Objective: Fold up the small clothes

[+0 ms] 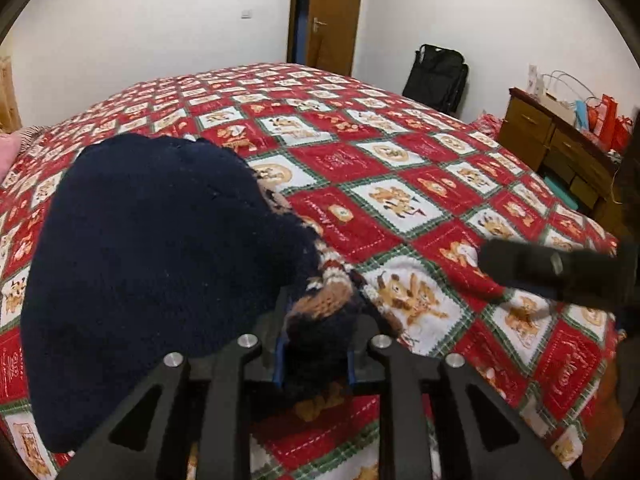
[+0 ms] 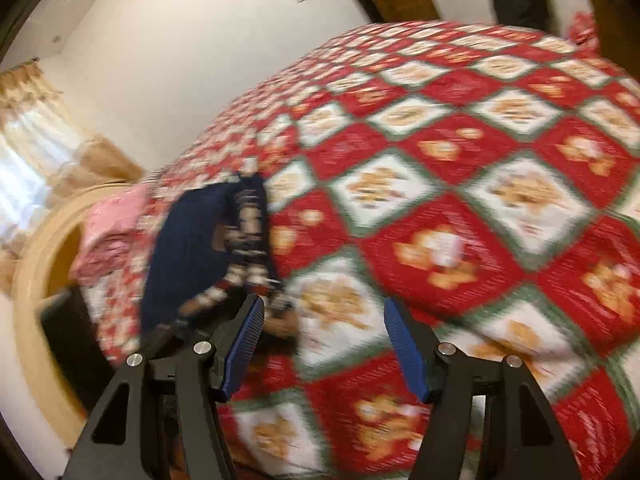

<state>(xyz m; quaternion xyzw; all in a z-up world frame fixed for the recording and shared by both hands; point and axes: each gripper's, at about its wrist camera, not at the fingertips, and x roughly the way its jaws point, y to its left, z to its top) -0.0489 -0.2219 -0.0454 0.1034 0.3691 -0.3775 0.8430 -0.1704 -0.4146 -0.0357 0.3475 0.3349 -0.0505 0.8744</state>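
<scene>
Navy sweater (image 1: pixel 152 236) on red quilt (image 1: pixel 400 168), left gripper (image 1: pixel 318 344) pinching its patterned edge, right gripper (image 2: pixel 324 344) spread, empty.

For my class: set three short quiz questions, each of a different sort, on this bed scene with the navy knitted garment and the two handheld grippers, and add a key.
1. True or false: the right gripper has cloth between its fingers.
2. Multiple choice: the navy sweater lies on A) a bare wooden floor, B) the red patchwork bedspread, C) the wooden drawer unit.
3. Fill in: the patterned part of the sweater between the fingers of the left gripper is brown, white and ____.

Key
1. False: its jaws stand apart over the bedspread with nothing between them.
2. B.
3. Navy; whether the pads still press on it cannot be told.
</scene>
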